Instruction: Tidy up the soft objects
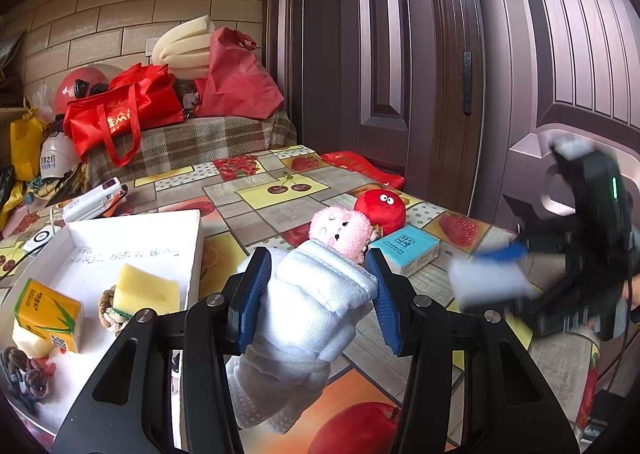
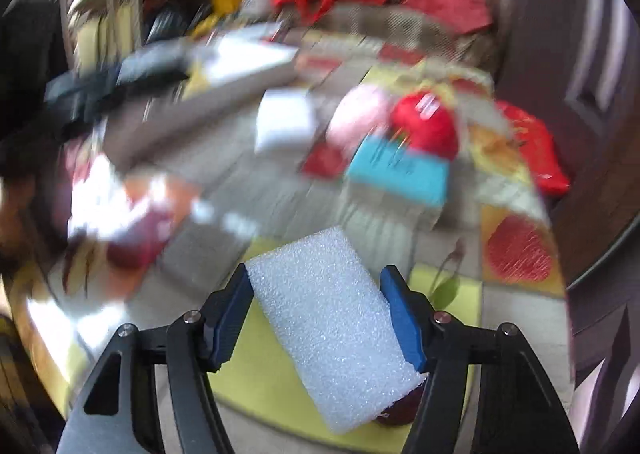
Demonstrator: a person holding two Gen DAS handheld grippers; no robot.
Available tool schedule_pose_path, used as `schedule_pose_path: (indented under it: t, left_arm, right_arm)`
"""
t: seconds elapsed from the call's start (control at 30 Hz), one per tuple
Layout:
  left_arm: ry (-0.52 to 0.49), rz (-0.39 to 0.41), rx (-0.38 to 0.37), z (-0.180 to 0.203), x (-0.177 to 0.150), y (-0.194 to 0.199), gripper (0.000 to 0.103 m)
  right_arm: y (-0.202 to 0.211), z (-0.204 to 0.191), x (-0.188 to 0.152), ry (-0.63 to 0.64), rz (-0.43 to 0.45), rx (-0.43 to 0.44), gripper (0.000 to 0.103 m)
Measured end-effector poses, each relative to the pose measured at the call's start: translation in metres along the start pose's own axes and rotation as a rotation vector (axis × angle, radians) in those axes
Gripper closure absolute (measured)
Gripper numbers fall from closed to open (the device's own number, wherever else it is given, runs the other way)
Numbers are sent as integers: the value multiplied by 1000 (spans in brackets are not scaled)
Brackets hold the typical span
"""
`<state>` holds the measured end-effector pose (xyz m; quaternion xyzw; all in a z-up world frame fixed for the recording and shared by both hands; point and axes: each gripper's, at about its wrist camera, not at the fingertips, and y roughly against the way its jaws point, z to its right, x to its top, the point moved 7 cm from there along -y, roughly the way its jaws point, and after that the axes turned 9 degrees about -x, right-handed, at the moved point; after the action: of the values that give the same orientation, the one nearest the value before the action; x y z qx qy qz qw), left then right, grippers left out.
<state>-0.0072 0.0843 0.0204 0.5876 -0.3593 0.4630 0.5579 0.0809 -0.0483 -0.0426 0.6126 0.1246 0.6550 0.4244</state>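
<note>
White sock (image 1: 316, 306) pinched in left claw (image 1: 320, 298), foam block (image 2: 332, 326) between right claw (image 2: 320, 318) pads

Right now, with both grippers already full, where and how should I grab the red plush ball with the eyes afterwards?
Take the red plush ball across its round body, coming from above with the fingers to its left and right. The pink plush leans against its near left and the teal tissue pack sits just in front, so a low frontal approach looks blocked; the far and right sides seem clearer.

Two close wrist views along the tongs

Both looked down the tongs across the table (image 1: 280, 209); both shared the teal tissue pack (image 1: 408, 250) (image 2: 400, 173) ahead.
</note>
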Motion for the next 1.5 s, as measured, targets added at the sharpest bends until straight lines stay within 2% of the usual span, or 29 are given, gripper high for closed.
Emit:
schedule_pose_path:
  t: [0.07,0.23,0.3,0.33,0.43,0.5,0.6,1.07,1.27,1.5]
  left_arm:
    - [1,2,1,0,0,0,55]
    - [3,3,4,-1,0,0,55]
    - [1,2,5,-2,0,0,55]
    - [1,3,5,-2,0,0,55]
    - [4,5,9,-3,-1,0,55]
    - [9,6,10,-4,-1,0,55]
    - [15,8,17,-5,-2,1,55]
    - [22,13,71,-25,-7,20,54]
    - [5,10,121,-49,-13,38,54]
    - [42,22,200,-91,-22,64,54]
  right_arm:
    - [10,11,18,-97,81,-5,38]
    - [41,48,61,-446,375,-61,37]
    - [40,53,65,-532,431,-115,37]
    - [36,53,65,-554,447,-169,37]
    - [18,51,64,-553,434,-242,37]
    - [10,47,67,-545,408,-236,37]
    - [19,42,69,-525,435,-243,37]
    - [14,-15,92,-432,460,-174,36]
    - [10,-33,99,-404,458,-150,36]
    - [2,-58,111,-373,452,-118,36]
